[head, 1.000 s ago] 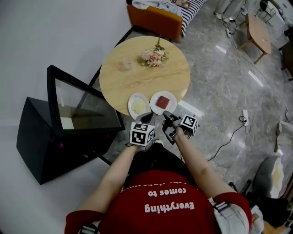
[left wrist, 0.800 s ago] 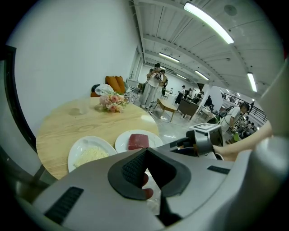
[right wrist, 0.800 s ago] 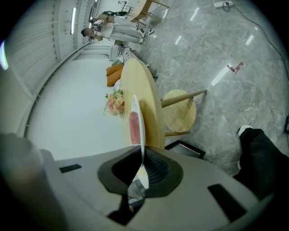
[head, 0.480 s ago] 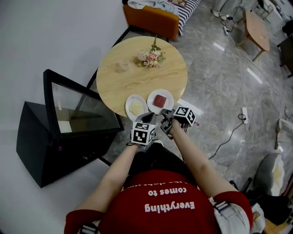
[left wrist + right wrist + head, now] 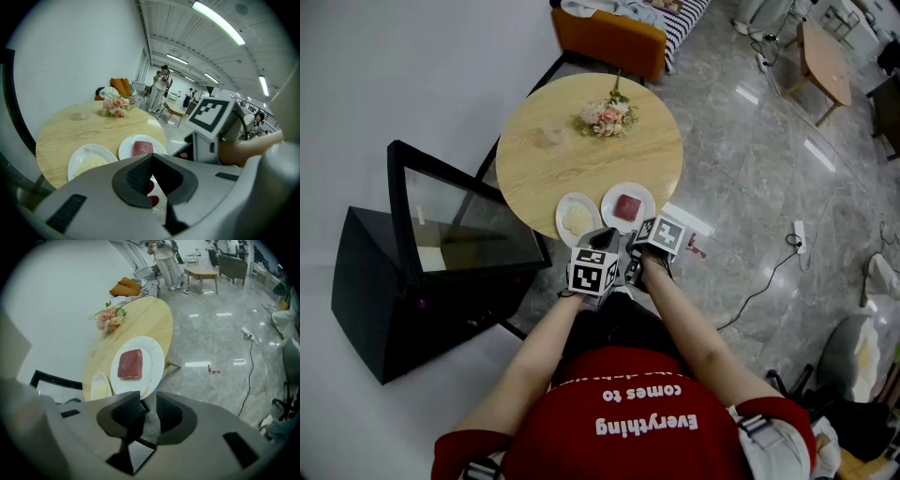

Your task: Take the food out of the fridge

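**Ana:** Status on the food?

**Operator:** Both plates sit on the table (image 5: 581,141), out of the fridge (image 5: 366,281). The plate of red meat (image 5: 157,357) is near the table's edge, and the plate of pale food (image 5: 578,218) is just beside it. The fridge's glass door (image 5: 459,220) hangs open. I can't tell from here whether anything is left inside.

**Ana:** And your hands?

**Operator:** My right hand-held gripper (image 5: 144,404) is opening just off the table's edge, below the meat plate, and only floor shows between its jaws. My left hand-held gripper (image 5: 151,159) has its jaws together and grips nothing.

**Ana:** How do you finish this release cleanly?

**Operator:** I'd let the right jaws spread fully first. Then I'd pull away along the line they point, so no pad clips the rim and drags the plate off the edge. I'd keep the left one away from the pale plate. I'd also look into the fridge before calling the task done.
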The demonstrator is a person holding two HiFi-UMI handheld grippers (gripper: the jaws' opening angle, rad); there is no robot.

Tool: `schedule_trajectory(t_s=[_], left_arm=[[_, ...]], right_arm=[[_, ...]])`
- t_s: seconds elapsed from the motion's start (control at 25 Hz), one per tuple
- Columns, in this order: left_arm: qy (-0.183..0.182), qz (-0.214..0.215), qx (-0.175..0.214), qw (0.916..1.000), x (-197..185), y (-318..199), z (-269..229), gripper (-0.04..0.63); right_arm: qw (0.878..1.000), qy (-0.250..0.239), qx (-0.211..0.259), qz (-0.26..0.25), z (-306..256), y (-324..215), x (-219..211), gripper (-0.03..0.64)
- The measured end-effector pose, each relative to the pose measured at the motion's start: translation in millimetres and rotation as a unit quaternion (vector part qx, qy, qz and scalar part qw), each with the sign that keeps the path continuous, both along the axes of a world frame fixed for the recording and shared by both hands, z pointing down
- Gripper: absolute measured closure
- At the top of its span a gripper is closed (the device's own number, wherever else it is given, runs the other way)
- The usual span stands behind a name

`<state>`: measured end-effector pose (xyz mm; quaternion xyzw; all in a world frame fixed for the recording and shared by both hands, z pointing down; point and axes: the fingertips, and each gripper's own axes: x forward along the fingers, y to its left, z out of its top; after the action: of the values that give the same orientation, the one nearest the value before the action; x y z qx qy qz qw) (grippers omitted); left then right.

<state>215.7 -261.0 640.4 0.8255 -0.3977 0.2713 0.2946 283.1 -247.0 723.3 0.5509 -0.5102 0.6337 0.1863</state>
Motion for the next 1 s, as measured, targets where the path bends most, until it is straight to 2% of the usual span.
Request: schedule_trajectory(t_s=[0.08, 0.16, 0.24, 0.48, 0.64, 1.0], left_arm=[[0.001, -0.001, 0.002, 1.0000, -0.4, -0.4, -1.4, 0.594], [0.002, 0.001, 0.004, 1.0000, -0.5, -1.2, -3.1, 0.594], [0.003, 0.003, 0.006, 1.0000, -0.4, -1.2, -4.3, 0.594], [0.011, 0.009, 0.013, 0.9998, 1.3, 1.7, -14.7, 0.594], [0.007, 0.032, 0.026, 0.9991, 1.9, 6.5, -24.1, 0.594], [0.035, 0.019, 0.058, 0.9975, -13.5, 21.1, -50.0, 0.594]], right_arm=[[0.999, -0.004, 0.054, -0.003, -17.6, 0.1, 0.3, 0.605], [0.991, -0.049, 0.122, 0.000, -37.2, -5.0, -9.4, 0.606], [0.984, -0.082, 0.156, 0.001, -49.8, -6.0, -18.6, 0.606], [0.980, -0.062, 0.185, -0.038, -67.8, 0.4, -24.7, 0.606], [0.976, -0.053, 0.207, -0.046, -81.6, 0.7, -28.1, 0.606], [0.970, -0.039, 0.233, -0.060, -101.9, 9.3, -39.2, 0.606]])
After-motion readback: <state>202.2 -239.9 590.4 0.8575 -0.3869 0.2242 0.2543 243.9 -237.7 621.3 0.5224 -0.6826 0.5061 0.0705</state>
